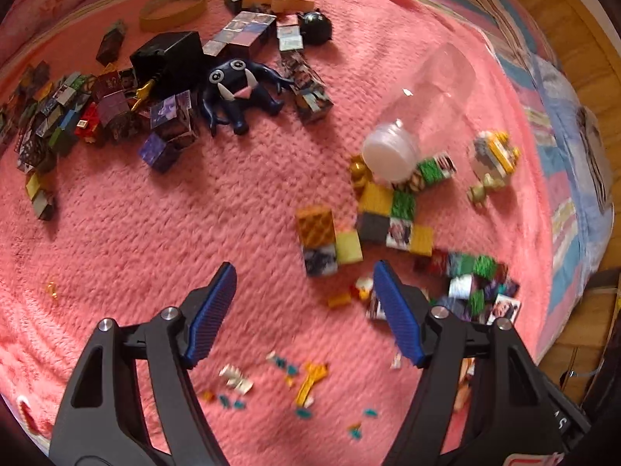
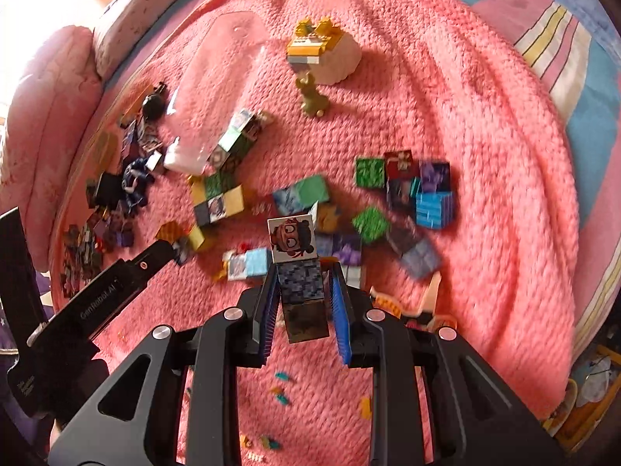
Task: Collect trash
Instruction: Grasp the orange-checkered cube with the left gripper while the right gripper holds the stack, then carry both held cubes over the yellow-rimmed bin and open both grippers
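Right wrist view: right gripper clamped on a strip of printed paper cubes, blue pads pressed against the dark grey-blue middle cube. Top cube bears a cartoon face; bottom cube brownish, hanging between the fingers. Strip upright, raised above the pink knitted blanket. Below and behind, more loose cubes in green, blue, red, purple, scattered; motion-blurred. Small paper scraps on the blanket under the gripper body. Clear plastic bottle lying on its side farther back, white cap toward the camera. Yellow-and-white brick figure beyond it. Left gripper's black body entering from the left edge.

Left wrist view: left gripper spread wide, nothing between the blue pads, held above the blanket. Teal, yellow and white scraps lying on the blanket between and beneath the fingers. Cube cluster just ahead and to the right, bottle past it. Dark blue toy monster and a black box at far left-centre among another heap of cubes. Yellow rubber band near the far edge.
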Demonstrator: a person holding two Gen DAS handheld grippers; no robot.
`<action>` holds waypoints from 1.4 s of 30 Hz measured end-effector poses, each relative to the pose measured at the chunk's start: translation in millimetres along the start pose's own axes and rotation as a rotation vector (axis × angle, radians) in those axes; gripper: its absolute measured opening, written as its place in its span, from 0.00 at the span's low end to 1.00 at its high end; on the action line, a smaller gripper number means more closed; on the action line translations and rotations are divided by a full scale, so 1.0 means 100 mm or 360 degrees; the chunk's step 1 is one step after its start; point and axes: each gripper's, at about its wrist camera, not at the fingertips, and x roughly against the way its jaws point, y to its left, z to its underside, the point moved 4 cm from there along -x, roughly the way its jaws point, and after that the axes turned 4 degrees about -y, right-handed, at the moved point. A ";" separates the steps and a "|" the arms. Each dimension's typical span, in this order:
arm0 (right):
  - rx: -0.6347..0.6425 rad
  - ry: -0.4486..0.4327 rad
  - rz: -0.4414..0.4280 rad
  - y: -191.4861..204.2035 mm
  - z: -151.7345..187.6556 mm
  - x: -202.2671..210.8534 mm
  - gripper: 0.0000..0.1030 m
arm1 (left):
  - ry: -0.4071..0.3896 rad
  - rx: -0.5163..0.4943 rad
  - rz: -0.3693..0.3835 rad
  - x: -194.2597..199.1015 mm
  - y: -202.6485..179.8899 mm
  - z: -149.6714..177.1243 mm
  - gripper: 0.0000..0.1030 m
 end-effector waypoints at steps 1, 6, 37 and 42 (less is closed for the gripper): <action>-0.0003 0.0005 -0.0001 -0.01 -0.02 -0.02 0.23 | 0.0015 0.0005 0.0006 -0.03 0.00 -0.01 0.63; -0.0014 0.0027 -0.0003 -0.06 -0.06 -0.09 0.23 | 0.0075 0.0021 0.0003 -0.19 -0.02 -0.03 0.44; -0.0205 -0.0128 -0.0038 -0.53 1.23 0.85 0.23 | 0.0172 -0.0392 0.0259 0.69 -0.39 1.38 0.20; -0.0473 -0.0216 0.0040 -1.14 1.71 1.22 0.23 | 0.0268 -0.0676 0.0357 0.74 -0.96 1.94 0.20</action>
